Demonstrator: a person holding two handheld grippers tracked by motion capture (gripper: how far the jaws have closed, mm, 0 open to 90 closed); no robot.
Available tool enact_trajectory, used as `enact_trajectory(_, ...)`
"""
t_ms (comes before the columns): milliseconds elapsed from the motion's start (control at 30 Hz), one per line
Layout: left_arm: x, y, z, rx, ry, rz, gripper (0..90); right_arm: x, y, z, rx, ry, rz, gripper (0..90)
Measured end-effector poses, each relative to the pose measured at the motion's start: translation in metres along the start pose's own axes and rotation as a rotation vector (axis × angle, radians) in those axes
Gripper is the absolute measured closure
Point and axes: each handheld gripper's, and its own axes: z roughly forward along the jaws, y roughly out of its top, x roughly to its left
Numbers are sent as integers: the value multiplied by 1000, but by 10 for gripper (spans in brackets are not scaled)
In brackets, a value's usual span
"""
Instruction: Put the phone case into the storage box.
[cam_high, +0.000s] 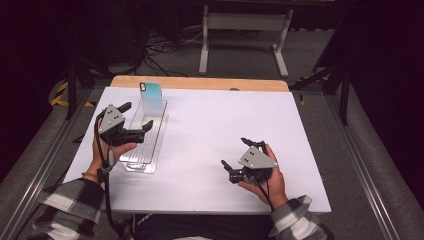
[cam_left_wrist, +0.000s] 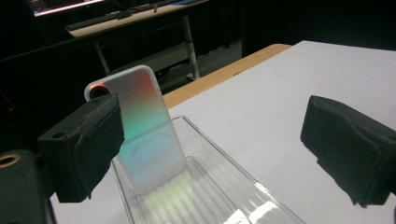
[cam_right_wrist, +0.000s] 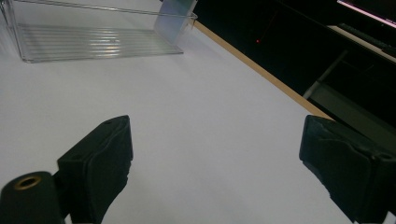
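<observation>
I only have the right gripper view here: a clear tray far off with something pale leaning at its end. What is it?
Observer: A phone case, iridescent, with a camera cutout at its top corner.
Operator: Lying flat or upright?
Observer: It stands tilted, its foot inside the clear tray, leaning on the far end wall.
Operator: Where is the other hand-held gripper?
Observer: The left hand-held gripper hovers over the tray, jaws wide open, touching nothing.

Left gripper (cam_left_wrist: 212, 149) hides the phone case's (cam_left_wrist: 147, 135) lower-left edge
</observation>
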Motion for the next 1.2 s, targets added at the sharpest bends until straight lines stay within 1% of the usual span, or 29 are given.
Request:
enact_trajectory(200, -1, 0, -5, -13, -19, -11, 58, -1, 0, -1, -7, -8, 5, 101)
enact_trajectory(300, -5, 0, -7, -25, -25, -18, 53, -3, 0, -2, -20, 4, 33, 99)
enact_trajectory(367, -6, 1, -8, -27, -27, -13, 52, -3, 0, -2, -24, 1, 37, 98)
enact_trajectory(400, -7, 1, -8, -34, -29, -19, 52, -4, 0, -3, -25, 0, 36, 98)
enact_trajectory(467, -11, 1, -9, -40, -32, -10, 50, -4, 0, -3, -25, -1, 37, 98)
enact_trajectory(500, -13, 2, -10, -40, -41, -6, 52, -4, 0, -3, -23, -1, 35, 98)
enact_trajectory(667, -18, 3, -11, -45, -46, 6, 55, -3, 0, -2, -21, 0, 33, 98)
enact_trajectory(733, -20, 3, -11, -42, -50, 13, 54, -3, 0, -3, -23, 2, 32, 98)
enact_trajectory(800, -20, 3, -11, -39, -54, 12, 53, -4, 0, -3, -25, 0, 32, 98)
enact_trajectory(900, -22, 3, -11, -49, -59, 20, 52, -4, 1, -4, -25, 4, 33, 99)
enact_trajectory(933, -23, 3, -11, -55, -63, 17, 52, -4, 1, -4, -26, 9, 34, 100)
enact_trajectory(1000, -25, 2, -12, -56, -73, 15, 51, -3, 2, -4, -31, 12, 33, 100)
enact_trajectory(1067, -26, 0, -14, -57, -77, 25, 52, -3, 2, -4, -33, 13, 33, 100)
enact_trajectory(1133, -27, -1, -14, -56, -72, 29, 52, -3, 2, -4, -33, 12, 31, 100)
enact_trajectory(1200, -27, -2, -16, -56, -83, 25, 52, -3, 2, -4, -31, 13, 29, 100)
